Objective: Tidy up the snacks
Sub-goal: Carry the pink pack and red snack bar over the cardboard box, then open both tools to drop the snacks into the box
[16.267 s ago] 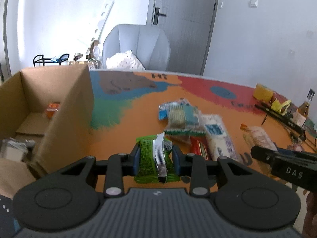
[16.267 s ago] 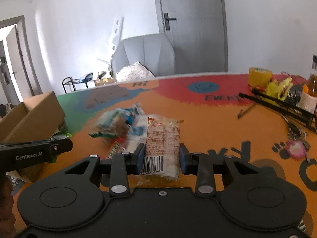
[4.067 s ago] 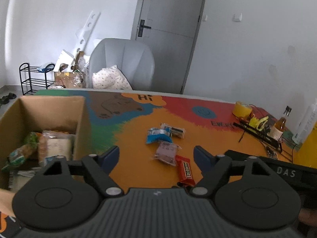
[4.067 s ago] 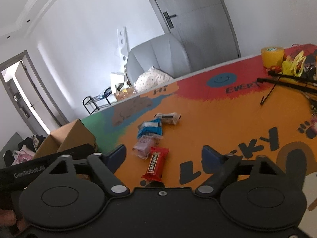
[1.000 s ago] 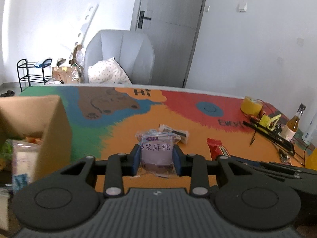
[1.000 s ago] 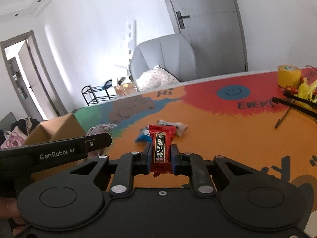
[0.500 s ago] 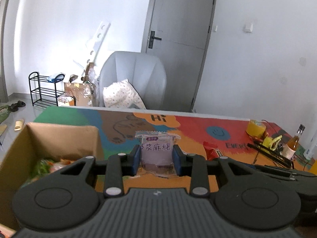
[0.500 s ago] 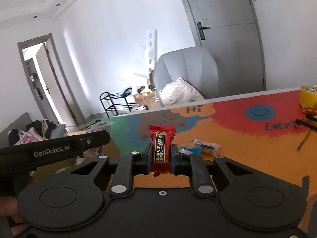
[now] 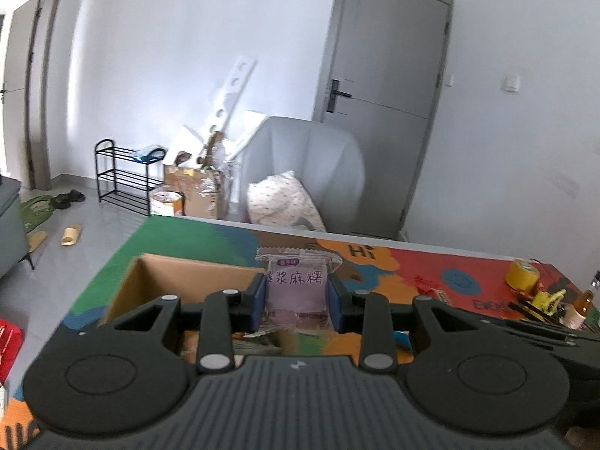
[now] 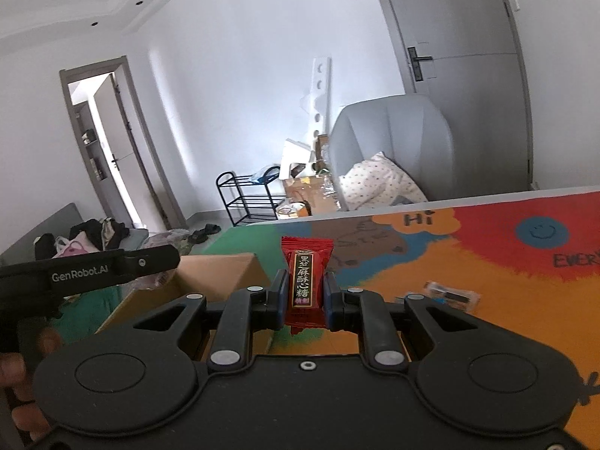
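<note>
My left gripper (image 9: 297, 305) is shut on a purple snack packet (image 9: 296, 288) with Chinese print, held upright above the open cardboard box (image 9: 180, 273). Snack wrappers show inside the box under the fingers. My right gripper (image 10: 303, 303) is shut on a red candy packet (image 10: 305, 285), held upright just right of the same cardboard box (image 10: 221, 273). The left gripper (image 10: 112, 268) also shows in the right wrist view, over the box. A clear-wrapped snack (image 10: 452, 294) and a blue one (image 10: 412, 296) still lie on the colourful table mat (image 10: 487, 262).
A grey armchair (image 9: 315, 172) with a spotted pillow stands behind the table. A yellow tape roll (image 9: 519, 273), a small bottle (image 9: 583, 302) and black tools lie at the table's far right. A shoe rack (image 9: 120, 178) and cartons stand on the floor.
Both grippers rose and swung left with their packets. The left one now hangs over the box opening; the right one has come up beside the box.
</note>
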Motion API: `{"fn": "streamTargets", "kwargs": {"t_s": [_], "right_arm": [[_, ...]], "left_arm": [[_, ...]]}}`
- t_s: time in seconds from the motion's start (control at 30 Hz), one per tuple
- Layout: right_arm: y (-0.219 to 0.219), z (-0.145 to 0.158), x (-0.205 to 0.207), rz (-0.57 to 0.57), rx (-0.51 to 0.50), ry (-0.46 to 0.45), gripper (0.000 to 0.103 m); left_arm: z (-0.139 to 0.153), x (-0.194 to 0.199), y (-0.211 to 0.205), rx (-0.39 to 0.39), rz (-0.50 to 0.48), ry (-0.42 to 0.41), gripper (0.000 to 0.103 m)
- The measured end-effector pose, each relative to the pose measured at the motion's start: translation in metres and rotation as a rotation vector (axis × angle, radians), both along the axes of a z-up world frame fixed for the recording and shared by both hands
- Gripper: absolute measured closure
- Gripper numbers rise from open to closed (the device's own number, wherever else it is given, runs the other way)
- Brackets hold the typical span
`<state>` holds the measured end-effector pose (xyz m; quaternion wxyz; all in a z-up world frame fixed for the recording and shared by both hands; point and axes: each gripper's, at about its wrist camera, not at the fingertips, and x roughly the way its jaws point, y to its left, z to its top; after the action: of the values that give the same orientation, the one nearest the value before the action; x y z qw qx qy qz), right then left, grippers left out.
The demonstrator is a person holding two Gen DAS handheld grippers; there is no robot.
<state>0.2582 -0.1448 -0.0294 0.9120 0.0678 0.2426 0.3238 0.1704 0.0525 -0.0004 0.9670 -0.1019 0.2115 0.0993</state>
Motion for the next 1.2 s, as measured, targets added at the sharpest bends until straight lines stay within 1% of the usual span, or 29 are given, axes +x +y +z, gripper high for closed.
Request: {"fn": "streamTargets", "kwargs": {"t_s": [0.2,0.43,0.57,0.63,0.8,0.97,1.0,1.03,1.07,1.1,1.13,1.17,1.2], "right_arm": [[0.023,0.000,-0.001,0.037,-0.010,0.002,0.086],[0.044,0.005,-0.009,0.078,-0.028,-0.006,0.086],[0.053,0.008,-0.013,0.099,-0.030,-0.012,0.086],[0.057,0.010,-0.016,0.109,-0.034,-0.014,0.086],[0.069,0.011,-0.022,0.145,-0.047,-0.013,0.086],[0.084,0.014,-0.030,0.185,-0.046,-0.009,0.086],[0.087,0.014,-0.031,0.196,-0.042,-0.002,0.085],[0.090,0.015,-0.031,0.212,-0.033,0.012,0.081],[0.091,0.014,-0.032,0.231,-0.013,0.034,0.074],[0.091,0.014,-0.032,0.241,0.007,0.049,0.069],[0.091,0.015,-0.033,0.240,0.012,0.053,0.061],[0.091,0.015,-0.034,0.233,0.007,0.046,0.058],[0.090,0.015,-0.035,0.225,0.001,0.041,0.058]], "left_arm": [[-0.004,-0.012,0.029,-0.019,0.055,0.013,0.070],[-0.010,-0.022,0.053,-0.067,0.099,0.027,0.070],[-0.008,-0.030,0.064,-0.094,0.114,0.013,0.060],[-0.007,-0.034,0.069,-0.095,0.129,0.003,0.056],[-0.009,-0.041,0.082,-0.112,0.157,0.004,0.049],[-0.010,-0.050,0.093,-0.122,0.180,0.003,0.034],[-0.010,-0.053,0.095,-0.123,0.187,0.002,0.032],[-0.010,-0.055,0.097,-0.123,0.194,0.001,0.030],[-0.009,-0.057,0.099,-0.124,0.201,0.000,0.028],[-0.010,-0.058,0.101,-0.125,0.206,-0.001,0.027],[-0.009,-0.061,0.103,-0.127,0.214,-0.002,0.024],[-0.009,-0.063,0.105,-0.129,0.221,-0.003,0.022],[-0.009,-0.064,0.107,-0.131,0.230,-0.005,0.021]]}}
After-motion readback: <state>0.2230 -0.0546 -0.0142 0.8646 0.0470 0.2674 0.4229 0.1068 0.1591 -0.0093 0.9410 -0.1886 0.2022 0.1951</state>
